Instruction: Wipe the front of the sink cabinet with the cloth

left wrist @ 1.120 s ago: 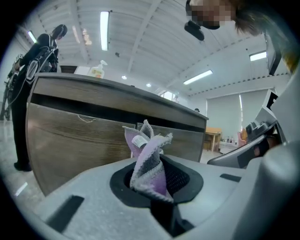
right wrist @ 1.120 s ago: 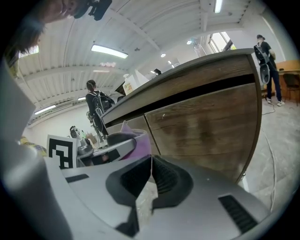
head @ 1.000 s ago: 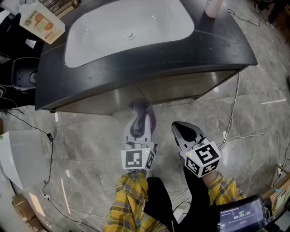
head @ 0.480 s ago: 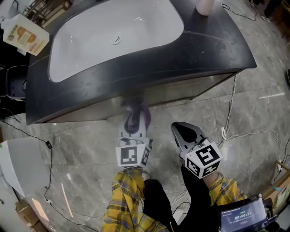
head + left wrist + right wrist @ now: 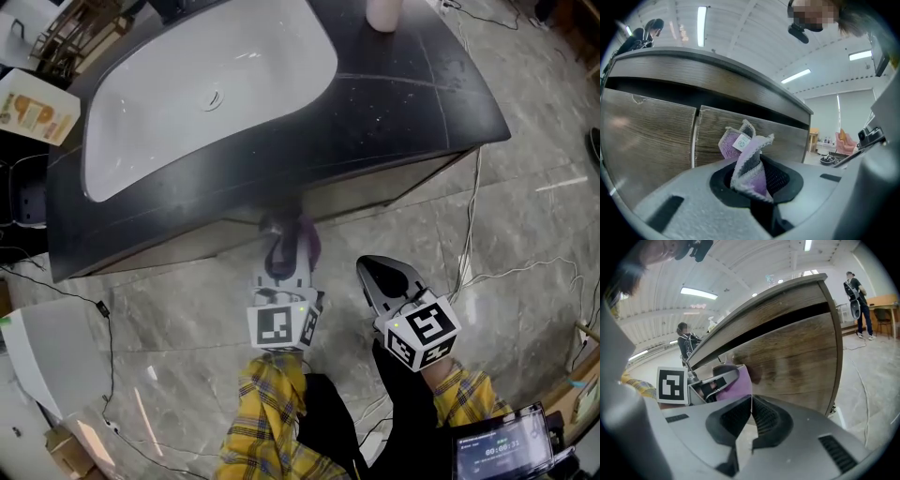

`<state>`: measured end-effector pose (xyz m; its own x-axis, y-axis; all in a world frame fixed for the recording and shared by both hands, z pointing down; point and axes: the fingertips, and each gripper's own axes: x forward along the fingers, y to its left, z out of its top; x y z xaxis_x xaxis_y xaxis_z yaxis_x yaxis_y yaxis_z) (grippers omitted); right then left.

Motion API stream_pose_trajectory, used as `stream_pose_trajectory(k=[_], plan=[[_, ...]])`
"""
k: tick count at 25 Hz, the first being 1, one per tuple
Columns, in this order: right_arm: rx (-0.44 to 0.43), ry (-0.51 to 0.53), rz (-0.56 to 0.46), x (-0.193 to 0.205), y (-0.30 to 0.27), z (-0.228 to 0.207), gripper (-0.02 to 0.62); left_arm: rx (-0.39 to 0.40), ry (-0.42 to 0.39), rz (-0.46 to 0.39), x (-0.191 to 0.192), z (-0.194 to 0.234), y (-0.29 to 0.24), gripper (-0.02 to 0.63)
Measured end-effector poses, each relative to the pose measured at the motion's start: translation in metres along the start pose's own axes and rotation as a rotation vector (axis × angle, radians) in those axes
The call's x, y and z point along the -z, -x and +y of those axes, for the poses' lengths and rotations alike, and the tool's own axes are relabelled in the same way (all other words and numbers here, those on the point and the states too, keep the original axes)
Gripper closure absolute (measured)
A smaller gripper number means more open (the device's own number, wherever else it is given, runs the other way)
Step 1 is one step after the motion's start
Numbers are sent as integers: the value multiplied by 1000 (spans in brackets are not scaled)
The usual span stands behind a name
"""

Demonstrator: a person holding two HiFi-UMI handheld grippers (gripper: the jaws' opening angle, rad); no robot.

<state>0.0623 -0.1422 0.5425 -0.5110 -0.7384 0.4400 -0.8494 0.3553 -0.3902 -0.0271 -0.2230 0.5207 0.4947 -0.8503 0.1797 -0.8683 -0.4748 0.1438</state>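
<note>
Left gripper view showed the left hand-held gripper (image 5: 751, 176) clamped on the purple cloth (image 5: 749, 157), whose bunched folds stuck up between the jaws close before the wood-grain cabinet front (image 5: 651, 136). Soft, light and limp, the cloth would likely flop or slip free unless pinched deep through a thick fold, much as it was held. The right hand-held gripper (image 5: 749, 420) hung beside it with its jaws together on nothing. Whether the cloth actually touched the cabinet front could not be told, and the head view lost most of that front under the dark sink top (image 5: 422, 103).
</note>
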Motion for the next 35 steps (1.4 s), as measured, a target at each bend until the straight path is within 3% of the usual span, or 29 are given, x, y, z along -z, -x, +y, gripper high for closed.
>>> stream_pose_trajectory(k=[35], plan=[[157,-155,-107,-20,97,-160,589,204,-16,69,19,-196,-112,557]])
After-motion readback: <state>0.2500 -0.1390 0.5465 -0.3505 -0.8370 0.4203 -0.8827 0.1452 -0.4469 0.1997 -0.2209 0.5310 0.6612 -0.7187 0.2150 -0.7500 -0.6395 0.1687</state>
